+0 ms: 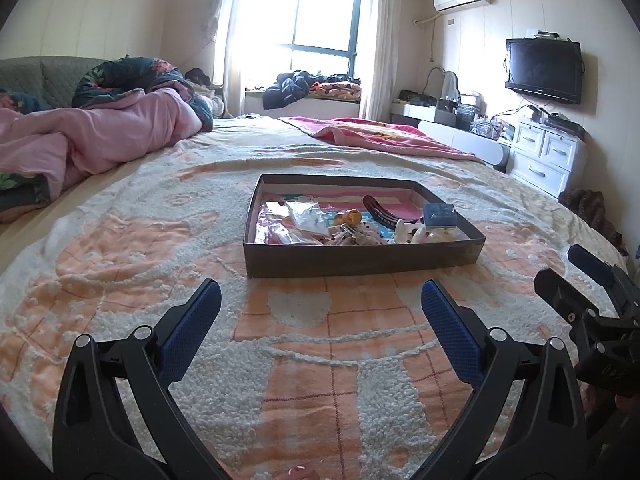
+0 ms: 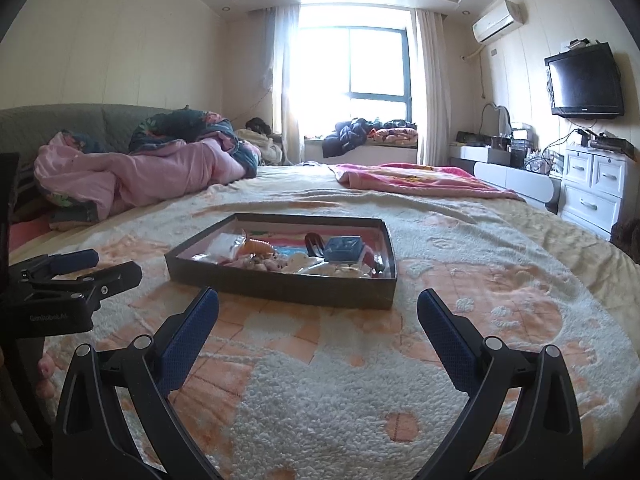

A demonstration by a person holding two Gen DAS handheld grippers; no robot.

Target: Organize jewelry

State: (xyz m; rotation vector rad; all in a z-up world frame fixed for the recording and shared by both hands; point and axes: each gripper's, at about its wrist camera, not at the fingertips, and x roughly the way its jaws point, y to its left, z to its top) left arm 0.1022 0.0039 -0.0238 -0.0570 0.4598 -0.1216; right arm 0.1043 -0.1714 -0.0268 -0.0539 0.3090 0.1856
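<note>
A shallow dark tray (image 1: 360, 260) of jewelry sits mid-bed on the peach-and-cream blanket (image 1: 300, 360). Only the right wrist view shows its blue box (image 2: 344, 249) fully. Left claw (image 1: 320, 316) and right claw (image 2: 318, 320) gape wide, empty. A window (image 2: 360, 64) glares behind.

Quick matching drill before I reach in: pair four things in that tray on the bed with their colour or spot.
Things:
1. small box
2. hair clip
3. clear plastic bags
4. tray

Descriptions:
A. dark curved piece, middle of the tray
B. blue, right end of the tray
C. dark cardboard walls, resting on the bedspread
D. see-through, left half of the tray

Pairs: 1-B, 2-A, 3-D, 4-C
</note>
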